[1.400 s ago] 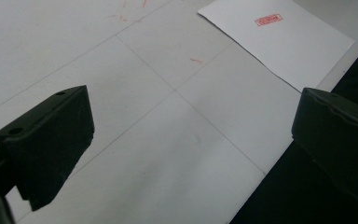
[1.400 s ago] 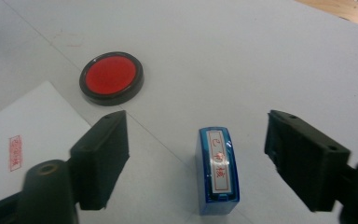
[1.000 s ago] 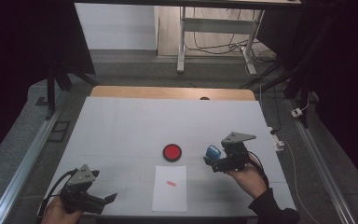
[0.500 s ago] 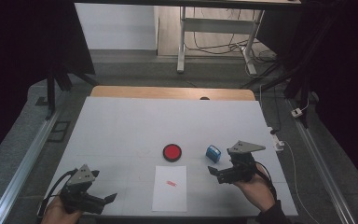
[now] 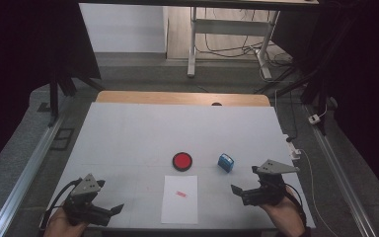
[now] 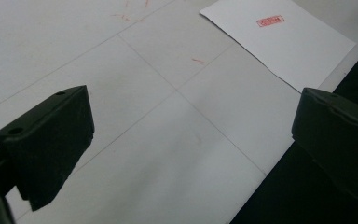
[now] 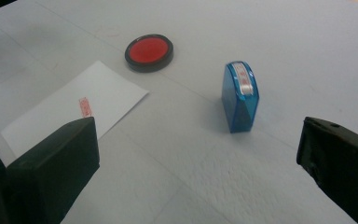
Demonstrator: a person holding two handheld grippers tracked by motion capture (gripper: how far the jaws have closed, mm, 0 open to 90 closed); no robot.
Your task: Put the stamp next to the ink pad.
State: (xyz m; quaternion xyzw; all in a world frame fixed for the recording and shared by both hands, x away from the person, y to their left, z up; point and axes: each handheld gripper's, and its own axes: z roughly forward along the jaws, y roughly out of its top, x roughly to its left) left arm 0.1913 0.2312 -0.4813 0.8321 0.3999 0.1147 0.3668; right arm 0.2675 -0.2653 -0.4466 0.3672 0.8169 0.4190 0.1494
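Blue plastic stamp (image 5: 226, 162) stands upright on the white table (image 5: 128, 133), free of any grip, to the right of the red ink pad (image 5: 182, 161) and apart from it. In the right gripper view the stamp (image 7: 240, 97) sits ahead of the jaws, in the gap between them but nearer the right one, resting on its base with the labelled top edge up.

Right gripper (image 5: 242, 191): jaws spread wide, nothing between them, held low near the table's right front corner. Stamp lies forward and a little left of it in the high view, near but not touching.

Left gripper (image 5: 112, 211): jaws also spread, empty, at the left front edge. Its own view looks across bare table toward the sheet of paper (image 6: 279, 42). Well apart from the stamp, with paper and pad between.

Paper (image 5: 179, 198) lies flat at centre front, just short of the ink pad, and carries one small red print (image 5: 180, 194).

Key relation: right gripper is clearly the nearer one. The stamp's long axis, seen from the right gripper, runs roughly away from the camera, so its two broad blue faces turn toward the two jaws. Judgement: a forward reach, nudged slightly toward the right jaw's side, would bring the jaws either side of the broad faces; little turning of the wrist looks needed.

Risk, as judged: stamp is tall and narrow, so a jaw brushing it first could tip it sideways.
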